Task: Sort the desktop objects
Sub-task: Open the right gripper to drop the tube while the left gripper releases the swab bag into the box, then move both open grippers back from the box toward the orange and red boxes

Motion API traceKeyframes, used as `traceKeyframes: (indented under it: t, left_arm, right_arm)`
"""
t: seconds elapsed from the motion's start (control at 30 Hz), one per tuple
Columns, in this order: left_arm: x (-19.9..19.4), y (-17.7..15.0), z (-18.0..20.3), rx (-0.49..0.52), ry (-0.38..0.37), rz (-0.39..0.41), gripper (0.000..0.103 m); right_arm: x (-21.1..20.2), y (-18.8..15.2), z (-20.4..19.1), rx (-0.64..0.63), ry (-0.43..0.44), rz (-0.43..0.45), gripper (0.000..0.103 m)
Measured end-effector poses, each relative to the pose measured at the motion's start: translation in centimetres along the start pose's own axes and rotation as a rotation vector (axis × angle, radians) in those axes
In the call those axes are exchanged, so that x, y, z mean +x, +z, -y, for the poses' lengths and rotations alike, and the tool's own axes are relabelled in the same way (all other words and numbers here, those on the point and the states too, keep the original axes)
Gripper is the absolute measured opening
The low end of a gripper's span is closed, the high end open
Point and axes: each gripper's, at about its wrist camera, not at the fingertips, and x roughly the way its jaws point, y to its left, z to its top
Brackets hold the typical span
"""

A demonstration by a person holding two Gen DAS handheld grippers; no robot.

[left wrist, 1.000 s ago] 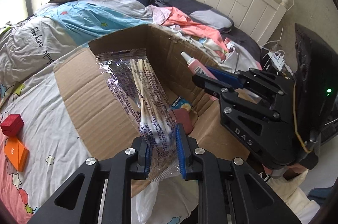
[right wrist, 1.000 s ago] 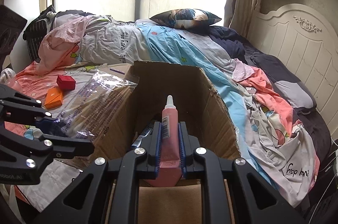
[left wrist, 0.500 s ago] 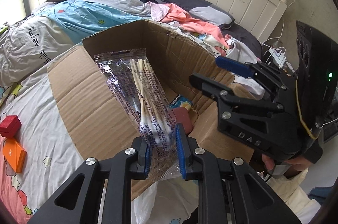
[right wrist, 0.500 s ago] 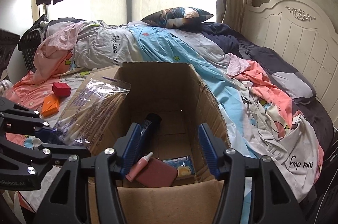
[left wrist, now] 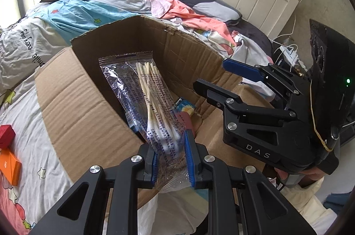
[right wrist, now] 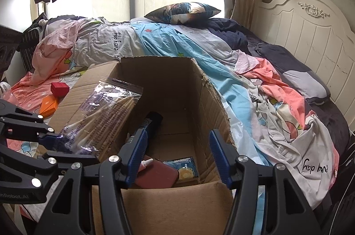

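My left gripper (left wrist: 170, 159) is shut on a clear plastic bag of long cotton swabs (left wrist: 150, 101) and holds it over the open cardboard box (left wrist: 84, 115). The bag also shows in the right wrist view (right wrist: 104, 117), at the box's left wall. My right gripper (right wrist: 177, 157) is open and empty above the box (right wrist: 210, 101); it shows from the side in the left wrist view (left wrist: 217, 77). Inside the box lie a pink tube (right wrist: 145, 162), a dark red case (right wrist: 159, 175), a blue packet (right wrist: 185, 168) and a dark cylinder (right wrist: 153, 124).
The box stands on a bed with rumpled quilts. A red box (right wrist: 60, 89) and an orange box (right wrist: 48, 105) lie on the bedding to the left. A white headboard (right wrist: 310, 35) is on the right. Cables and a power strip (left wrist: 290, 53) lie beyond the bed.
My right gripper opened and let the pink tube fall into the box. My left gripper carried the swab bag further over the box opening.
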Motion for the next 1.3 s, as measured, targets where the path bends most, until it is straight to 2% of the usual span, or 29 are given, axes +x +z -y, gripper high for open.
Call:
traceKeyframes:
  t: [0.17, 0.23, 0.3, 0.4, 0.5, 0.63, 0.7, 0.73, 0.8, 0.9, 1.03, 1.3]
  left_arm:
    - [0.1, 0.2, -0.2, -0.01, -0.001, 0.004, 0.023]
    - [0.0, 0.3, -0.5, -0.024, 0.003, 0.016, 0.032]
    - [-0.1, 0.4, -0.7, -0.036, -0.02, 0.032, 0.049]
    - [-0.7, 0.4, -0.7, -0.054, -0.04, 0.066, 0.069]
    - [-1.1, 0.4, -0.4, -0.044, 0.001, 0.088, 0.081]
    - [-1.0, 0.3, -0.7, -0.049, 0.023, 0.088, 0.092]
    - [-1.0, 0.2, -0.9, -0.06, 0.051, 0.086, 0.103]
    - [-1.1, 0.1, -1.0, -0.061, 0.06, 0.085, 0.103]
    - [-1.2, -0.2, -1.2, -0.06, 0.075, 0.082, 0.103]
    - [-1.3, -0.7, -1.6, -0.062, 0.107, 0.071, 0.103]
    - [-1.6, -1.7, -2.5, -0.081, 0.143, 0.057, 0.103]
    - [-2.5, -3.1, -4.8, -0.16, 0.113, 0.051, 0.103]
  right_arm:
    - [0.3, -0.2, 0.1, 0.001, 0.004, -0.006, 0.055]
    - [0.4, -0.3, 0.3, 0.005, 0.007, -0.008, 0.055]
    - [0.6, -0.4, 0.4, 0.007, 0.009, -0.012, 0.055]
    - [0.6, -0.5, 0.5, 0.01, 0.009, -0.013, 0.055]
    - [0.5, -0.6, 0.7, 0.018, 0.015, -0.014, 0.055]
    - [0.2, -0.6, 0.8, 0.019, 0.014, -0.011, 0.055]
    - [0.0, -0.6, 0.7, 0.019, 0.018, -0.009, 0.056]
    - [-0.1, -0.6, 0.7, 0.02, 0.021, -0.007, 0.057]
    - [-0.2, -0.5, 0.6, 0.03, 0.029, 0.0, 0.069]
    - [-0.2, -0.4, 0.7, 0.058, 0.037, 0.007, 0.079]
    - [-0.3, -0.3, 0.6, 0.096, 0.064, 0.001, 0.079]
    - [-0.8, -0.3, -1.6, 0.051, 0.067, 0.007, 0.079]
